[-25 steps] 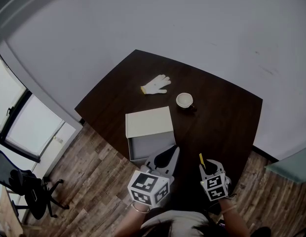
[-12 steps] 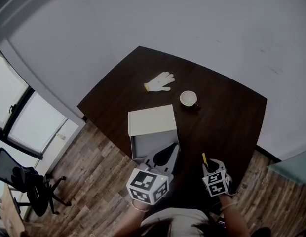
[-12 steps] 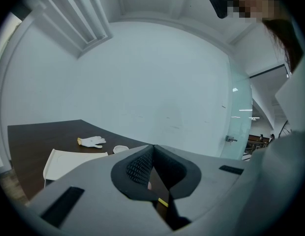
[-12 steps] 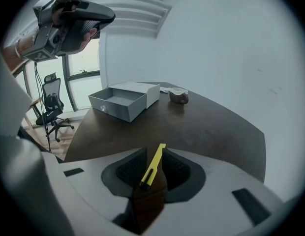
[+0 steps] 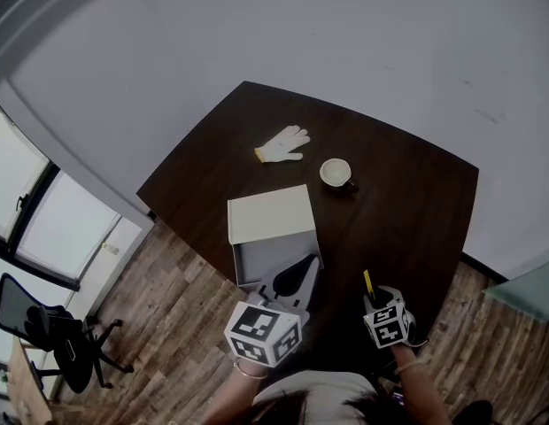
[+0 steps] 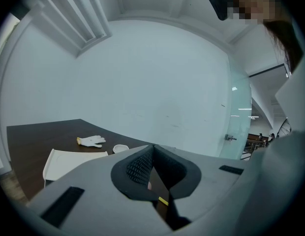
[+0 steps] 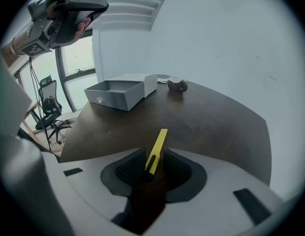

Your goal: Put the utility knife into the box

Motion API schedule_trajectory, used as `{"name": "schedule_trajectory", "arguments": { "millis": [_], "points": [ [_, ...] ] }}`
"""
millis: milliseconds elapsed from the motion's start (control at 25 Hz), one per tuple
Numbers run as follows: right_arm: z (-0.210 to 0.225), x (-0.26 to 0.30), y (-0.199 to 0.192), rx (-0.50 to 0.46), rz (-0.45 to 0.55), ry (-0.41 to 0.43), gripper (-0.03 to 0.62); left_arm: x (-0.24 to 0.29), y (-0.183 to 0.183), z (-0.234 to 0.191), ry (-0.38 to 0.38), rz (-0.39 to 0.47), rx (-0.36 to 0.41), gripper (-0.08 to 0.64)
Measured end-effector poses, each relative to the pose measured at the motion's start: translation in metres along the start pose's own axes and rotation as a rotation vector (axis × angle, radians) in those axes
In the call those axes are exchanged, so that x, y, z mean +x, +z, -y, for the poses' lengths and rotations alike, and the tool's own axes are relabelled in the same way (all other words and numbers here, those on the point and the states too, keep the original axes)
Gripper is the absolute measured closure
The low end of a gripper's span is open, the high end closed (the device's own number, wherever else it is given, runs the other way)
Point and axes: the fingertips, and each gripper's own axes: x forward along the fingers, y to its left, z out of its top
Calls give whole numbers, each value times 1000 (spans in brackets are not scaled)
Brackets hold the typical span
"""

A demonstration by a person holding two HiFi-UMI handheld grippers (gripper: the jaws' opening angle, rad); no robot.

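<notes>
Right gripper view: one yellow knife, near end between the jaws of the right gripper, which have just been opening and stand apart. Its long axis runs along the jaws, with the far end pointing away over the table. Left gripper: jaws together, nothing held. Beyond: one open box; one cup; one glove, farthest.

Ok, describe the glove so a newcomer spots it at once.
Start at the dark table and look past the open box to its far side. There the glove lies flat, left of the cup: the only soft, white, fingered thing, with a yellow cuff.
</notes>
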Motion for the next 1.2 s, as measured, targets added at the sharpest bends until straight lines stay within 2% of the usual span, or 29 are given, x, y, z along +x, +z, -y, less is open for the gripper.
{"name": "schedule_trajectory", "arguments": {
  "millis": [240,480,760,1200],
  "points": [
    [-1,-1,-4,41,-4,4,474,-1,-1,3,-2,-8,0,543],
    [-1,-2,-2,82,24,4,508,-5,-1,4,12,-8,2,543],
    [-3,-1,-3,89,13,18,522,-14,-1,3,34,-4,2,543],
    [-9,-17,25,129,86,-2,522,-24,5,2,24,7,11,543]
  ]
}}
